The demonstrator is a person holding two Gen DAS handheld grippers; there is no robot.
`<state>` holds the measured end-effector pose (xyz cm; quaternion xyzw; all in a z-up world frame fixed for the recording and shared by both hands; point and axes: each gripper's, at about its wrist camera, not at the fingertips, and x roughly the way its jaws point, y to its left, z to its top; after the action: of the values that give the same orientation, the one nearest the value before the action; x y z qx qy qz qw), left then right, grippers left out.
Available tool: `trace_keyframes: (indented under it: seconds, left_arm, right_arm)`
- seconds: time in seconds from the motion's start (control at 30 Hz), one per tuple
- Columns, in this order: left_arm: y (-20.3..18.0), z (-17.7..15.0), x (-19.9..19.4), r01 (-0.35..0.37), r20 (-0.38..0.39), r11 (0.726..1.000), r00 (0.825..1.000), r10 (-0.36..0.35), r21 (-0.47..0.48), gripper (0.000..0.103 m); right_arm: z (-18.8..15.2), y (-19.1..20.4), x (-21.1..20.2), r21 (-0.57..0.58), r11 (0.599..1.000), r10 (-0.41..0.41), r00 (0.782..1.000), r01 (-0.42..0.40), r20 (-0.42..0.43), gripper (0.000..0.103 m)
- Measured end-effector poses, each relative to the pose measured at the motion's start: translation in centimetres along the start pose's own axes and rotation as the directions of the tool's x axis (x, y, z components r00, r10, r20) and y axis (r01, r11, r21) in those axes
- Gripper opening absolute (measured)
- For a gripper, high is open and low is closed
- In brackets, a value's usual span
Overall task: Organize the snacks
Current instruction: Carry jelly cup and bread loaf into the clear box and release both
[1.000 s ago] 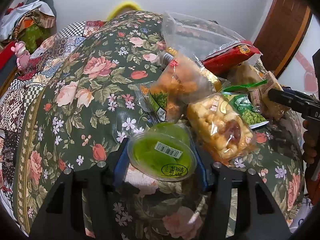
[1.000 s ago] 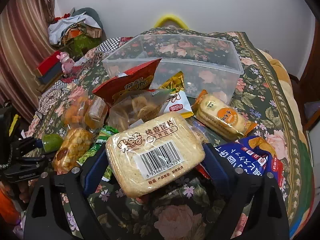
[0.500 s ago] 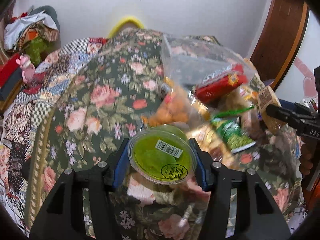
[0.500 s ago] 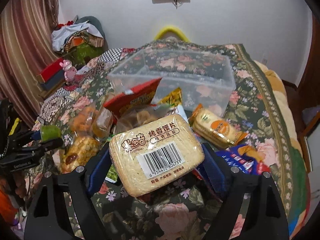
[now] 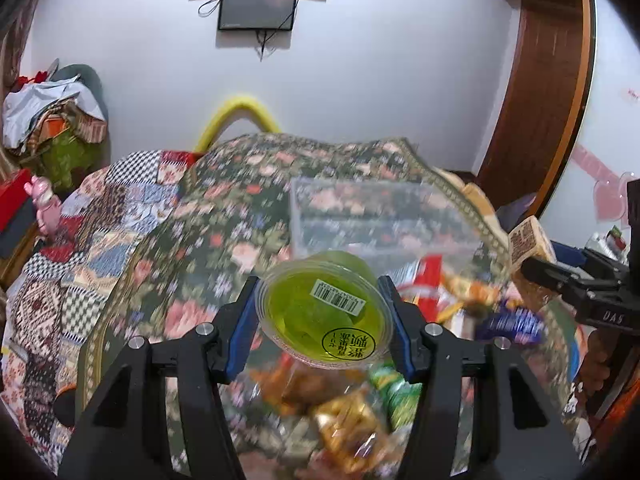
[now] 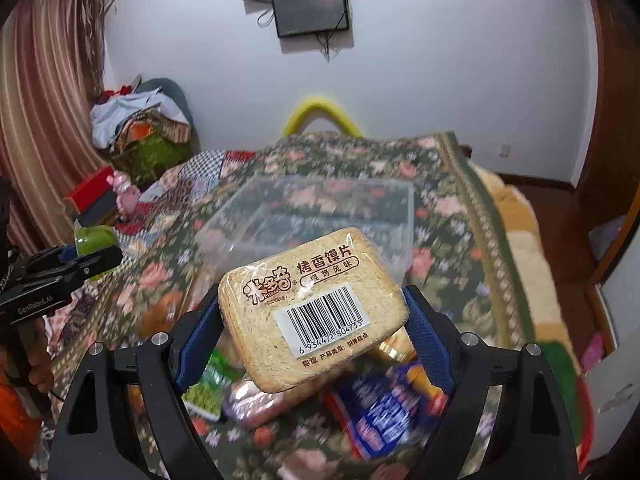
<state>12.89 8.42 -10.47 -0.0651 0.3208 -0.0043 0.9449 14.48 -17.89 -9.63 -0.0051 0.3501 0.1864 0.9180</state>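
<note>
My left gripper (image 5: pixel 322 314) is shut on a round clear cup of green jelly (image 5: pixel 324 316) and holds it in the air over the snack pile. My right gripper (image 6: pixel 314 320) is shut on a tan pack of toasted bread slices (image 6: pixel 312 308) with a barcode label, also lifted. A clear plastic bin (image 5: pixel 380 216) stands on the floral bed cover beyond both; it also shows in the right wrist view (image 6: pixel 312 212). The left gripper with the green cup (image 6: pixel 94 242) shows at the left of the right wrist view. The right gripper's pack (image 5: pixel 528 240) shows at the right of the left wrist view.
Blurred loose snack packs (image 5: pixel 348 412) lie on the floral cover (image 5: pixel 208 248) below the grippers, among them a blue pack (image 6: pixel 384 412) and a green one (image 6: pixel 208 384). A clothes pile (image 6: pixel 136 120) and red box (image 6: pixel 88 192) lie at the left. A wooden door (image 5: pixel 532 80) stands at the right.
Both grippers have risen with their snacks and tilted up, so the wall and screen have come into view. The bin now appears nearer the centre ahead.
</note>
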Motion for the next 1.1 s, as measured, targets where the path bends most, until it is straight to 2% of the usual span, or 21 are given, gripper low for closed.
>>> trace_keyframes:
  seconds: [0.13, 0.3, 0.5, 0.8, 1.1]
  left_arm:
    - [-0.7, 2.1, 1.0, 0.011, 0.021, 1.0, 1.0, -0.011, 0.01, 0.057]
    - [-1.2, 4.3, 3.4, 0.009, 0.008, 1.0, 1.0, -0.009, 0.024, 0.057]
    - [-1.3, 6.0, 7.3, 0.017, -0.043, 1.0, 0.999, -0.017, 0.012, 0.057]
    - [-1.4, 7.0, 14.5, 0.024, -0.181, 1.0, 0.983, -0.02, 0.018, 0.057]
    - [-2.6, 6.7, 18.8, 0.042, -0.274, 0.996, 0.961, -0.02, 0.073, 0.057]
  right_arm:
    - [1.5, -0.3, -0.1, -0.003, 1.0, -0.014, 0.999, 0.014, 0.038, 0.084]
    - [2.9, -0.9, 0.6, 0.002, 1.0, -0.017, 0.997, 0.017, 0.069, 0.084]
    - [4.1, -1.6, 3.0, 0.0, 0.999, -0.037, 0.998, 0.037, 0.057, 0.084]
    - [4.7, -3.3, 8.7, 0.001, 0.999, -0.052, 0.997, 0.053, -0.065, 0.084]
    - [4.9, -4.3, 13.2, -0.024, 0.999, -0.046, 0.98, 0.042, -0.196, 0.084]
